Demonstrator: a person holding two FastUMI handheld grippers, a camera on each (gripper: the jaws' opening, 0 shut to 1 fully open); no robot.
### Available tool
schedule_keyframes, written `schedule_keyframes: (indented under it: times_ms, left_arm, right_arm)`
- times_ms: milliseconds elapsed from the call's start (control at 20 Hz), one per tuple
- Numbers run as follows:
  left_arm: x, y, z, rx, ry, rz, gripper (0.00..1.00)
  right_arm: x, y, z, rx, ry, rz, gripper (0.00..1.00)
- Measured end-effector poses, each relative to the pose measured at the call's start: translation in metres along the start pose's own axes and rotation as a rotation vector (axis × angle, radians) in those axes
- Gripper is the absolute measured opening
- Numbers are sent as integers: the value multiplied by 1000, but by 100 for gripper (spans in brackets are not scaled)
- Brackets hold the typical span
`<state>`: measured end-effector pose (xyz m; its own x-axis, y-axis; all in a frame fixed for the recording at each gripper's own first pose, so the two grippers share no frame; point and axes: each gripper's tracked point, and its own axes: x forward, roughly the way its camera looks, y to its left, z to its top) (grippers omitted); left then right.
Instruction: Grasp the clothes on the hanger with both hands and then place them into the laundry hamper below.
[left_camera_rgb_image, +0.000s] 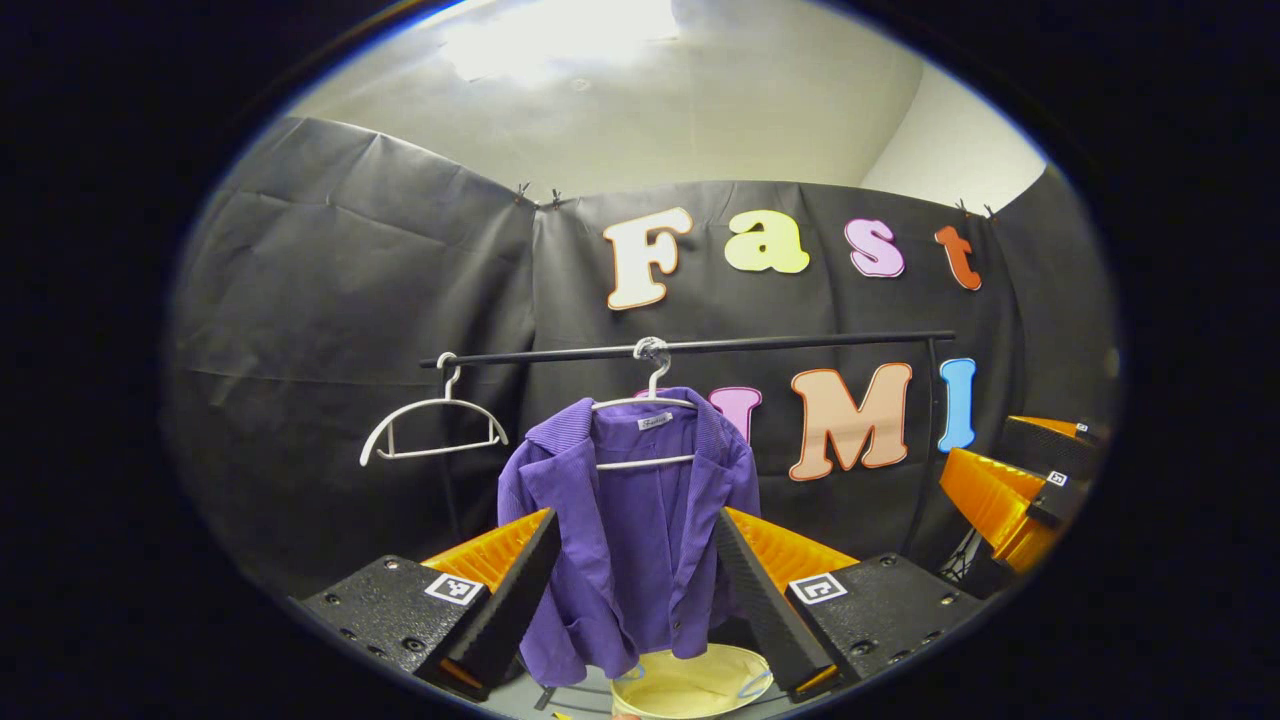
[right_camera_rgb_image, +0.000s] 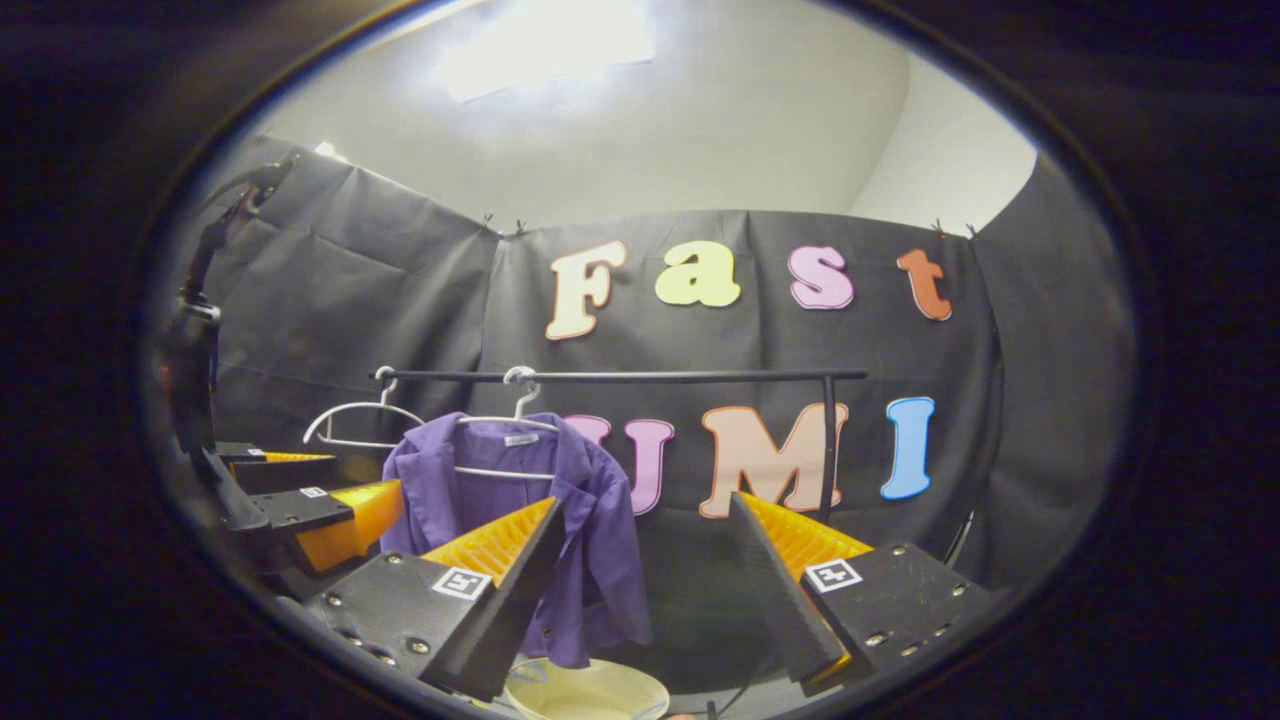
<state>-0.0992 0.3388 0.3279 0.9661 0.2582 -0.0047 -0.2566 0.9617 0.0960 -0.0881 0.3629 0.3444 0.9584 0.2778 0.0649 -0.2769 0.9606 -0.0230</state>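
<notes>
Black cloth walls the booth, and across it runs a dark rail (left_camera_rgb_image: 690, 347) from which our task's thing hangs: a purple jacket (left_camera_rgb_image: 630, 520) on a white hanger (left_camera_rgb_image: 648, 405), with an empty hanger (left_camera_rgb_image: 432, 428) beside it on the same rail. Below the jacket's hem sits the pale laundry hamper (left_camera_rgb_image: 700, 685), its rim just showing.

We hold both tongs spread wide and empty. From the left tongs (left_camera_rgb_image: 635, 575) the jacket lies dead ahead, framed between the two fingers, its long axis running straight down from collar to hem. From the right tongs (right_camera_rgb_image: 645, 570) it lies ahead and off to the left (partly behind that view's left finger), so the left hand seems the better lined up and the right must swing leftward to meet the cloth. Neither is touching the jacket yet, and we judge the grasp not yet begun.
</notes>
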Motion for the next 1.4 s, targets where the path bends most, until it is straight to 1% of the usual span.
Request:
schedule_keyframes:
  times_ms: [150,350,600,700,1000,1050,1100,1200,1250,1300,1400]
  left_arm:
    - [-1,-3,5,1,-19,-20,92]
    - [-1,-13,14,4,-46,-74,92]
    - [2,-22,17,-2,-55,-150,92]
    - [6,-19,16,4,-57,-159,92]
    - [21,5,4,35,-26,-140,92]
    - [23,11,3,35,-23,-132,92]
    - [26,15,2,37,-21,-122,92]
    - [32,25,-3,42,-11,-98,92]
    - [36,29,-7,44,-5,-87,92]
    - [39,33,-10,44,5,-75,92]
    - [47,40,-17,44,19,-52,92]
  right_arm:
    - [-6,-3,9,0,-5,-27,98]
    - [-12,-8,16,-12,0,-68,98]
    - [-6,-8,26,-13,-16,-110,98]
    - [-4,-3,27,-10,-25,-123,98]
    - [7,8,20,-9,-20,-142,98]
    - [8,10,18,-8,-15,-142,93]
    - [10,13,15,-7,-10,-141,98]
    - [17,18,11,-2,-4,-131,98]
    - [20,20,9,-4,-1,-128,93]
    - [24,22,7,-4,2,-122,98]
    - [37,24,4,-5,3,-109,98]
